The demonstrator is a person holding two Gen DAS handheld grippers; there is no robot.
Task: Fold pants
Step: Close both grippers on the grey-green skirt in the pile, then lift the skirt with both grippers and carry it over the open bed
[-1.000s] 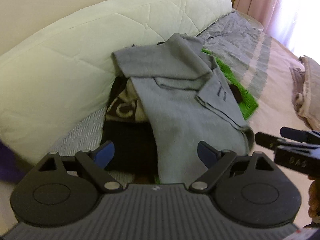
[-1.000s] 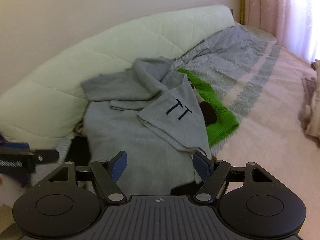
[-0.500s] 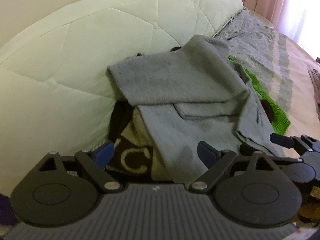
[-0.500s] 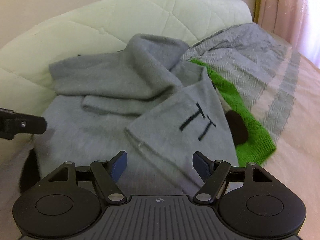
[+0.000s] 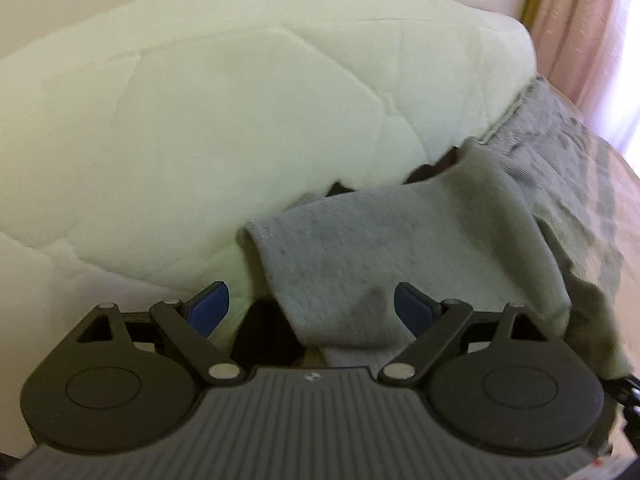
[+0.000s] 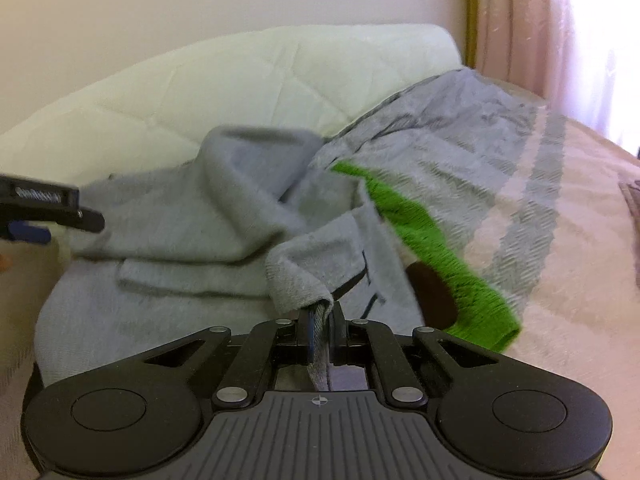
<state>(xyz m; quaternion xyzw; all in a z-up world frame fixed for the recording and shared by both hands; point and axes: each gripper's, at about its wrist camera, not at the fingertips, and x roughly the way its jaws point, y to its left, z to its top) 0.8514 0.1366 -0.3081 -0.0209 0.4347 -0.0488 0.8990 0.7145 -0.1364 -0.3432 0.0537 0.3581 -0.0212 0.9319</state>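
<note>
Grey sweatpants [image 6: 192,240] lie crumpled on top of a clothes pile against a pale quilted headboard [image 6: 248,80]. My right gripper [image 6: 321,322] is shut on a fold of the grey pants near their black "TT" mark, and the cloth bunches up between its fingers. In the left wrist view my left gripper [image 5: 310,306] stands open, its blue pads on either side of the pants' upper left corner [image 5: 340,248] without pinching it. The left gripper's tip [image 6: 60,210] shows at the left edge of the right wrist view.
A bright green knit [image 6: 432,248] with a dark patch lies under the pants on the right. Dark clothing [image 5: 268,336] sits beneath the pile. A grey striped blanket [image 6: 460,136] covers the pink bedspread [image 6: 560,280]. Pink curtains [image 6: 560,20] hang at the far right.
My right gripper went from open to shut on the pants' fold and lifted it. My left gripper moved forward and up toward the pants' upper left corner, staying open.
</note>
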